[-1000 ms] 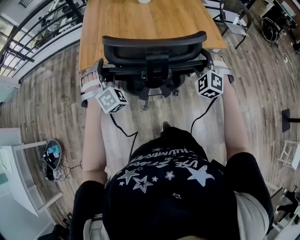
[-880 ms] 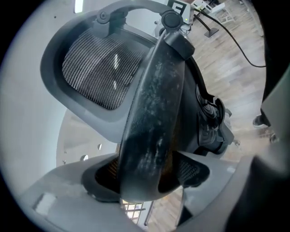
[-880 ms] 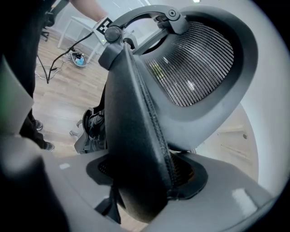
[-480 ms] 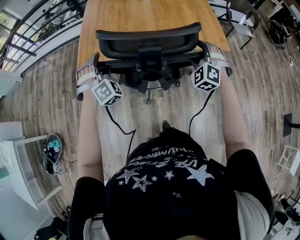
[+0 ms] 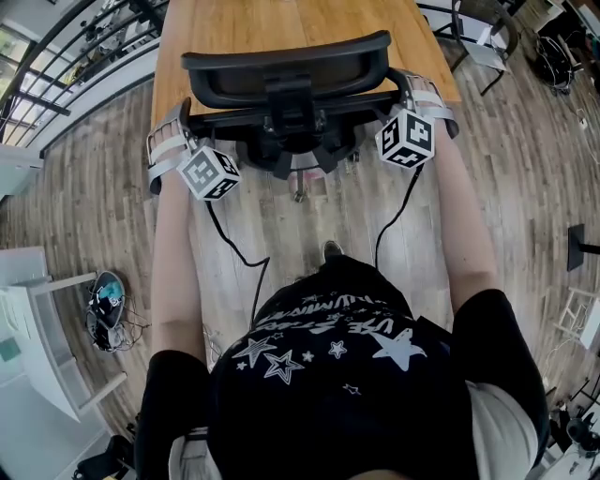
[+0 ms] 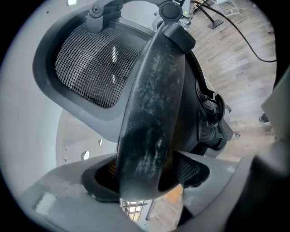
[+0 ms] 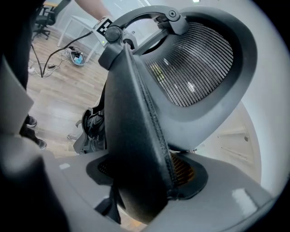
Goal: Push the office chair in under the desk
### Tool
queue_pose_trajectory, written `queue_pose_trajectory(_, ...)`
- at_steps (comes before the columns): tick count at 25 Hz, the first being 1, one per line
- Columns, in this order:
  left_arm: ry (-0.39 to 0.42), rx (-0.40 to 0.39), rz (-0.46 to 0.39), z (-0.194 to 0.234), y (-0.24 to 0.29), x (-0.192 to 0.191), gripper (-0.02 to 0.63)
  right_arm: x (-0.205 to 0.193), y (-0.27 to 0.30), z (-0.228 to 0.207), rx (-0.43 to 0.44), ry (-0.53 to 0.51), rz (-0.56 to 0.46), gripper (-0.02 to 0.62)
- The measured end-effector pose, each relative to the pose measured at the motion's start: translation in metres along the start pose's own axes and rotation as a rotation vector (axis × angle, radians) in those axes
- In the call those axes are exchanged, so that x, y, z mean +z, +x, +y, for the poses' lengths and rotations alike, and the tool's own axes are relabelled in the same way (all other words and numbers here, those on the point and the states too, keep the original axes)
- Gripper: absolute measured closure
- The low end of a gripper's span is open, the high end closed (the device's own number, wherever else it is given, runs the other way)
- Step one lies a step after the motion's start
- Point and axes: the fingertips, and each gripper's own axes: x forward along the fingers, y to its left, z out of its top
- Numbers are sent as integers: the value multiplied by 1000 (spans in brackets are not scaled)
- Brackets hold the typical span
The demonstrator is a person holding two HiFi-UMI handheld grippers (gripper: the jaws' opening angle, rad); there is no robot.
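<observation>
Both claws are gripping the office chair (image 5: 286, 70). The left gripper (image 5: 176, 131) is holding its jaws wide around the left armrest (image 6: 152, 113), and the right gripper (image 5: 424, 101) is doing the same on the right armrest (image 7: 136, 136). Pads are pressing on each side and neither claw is holding anything else.

The chair is sitting dead ahead, with its backrest (image 5: 281, 80) between the two claws. Its top edge is overlapping the near edge of the desk (image 5: 234, 28), just beyond the fingertips.

My read: it's looking heavy-ish but riding on castors, so probably rolling easily over the wood floor (image 5: 94, 187). The seat is likely swivelling if the pushes aren't matched. The armrests are looking stiff, with slightly soft padding giving decent purchase. I'm rating them as the right hold, pushing level and even.
</observation>
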Motion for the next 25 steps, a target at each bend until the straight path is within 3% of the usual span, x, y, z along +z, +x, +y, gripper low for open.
queue_pose_trajectory(18, 19, 24, -12, 0, 2, -1, 258, 1, 5, -3, -6, -7, -15, 293)
queue_pose_trajectory(25, -40, -53, -38, -5, 3, 1, 258, 0, 7, -1, -12, -5, 1, 279)
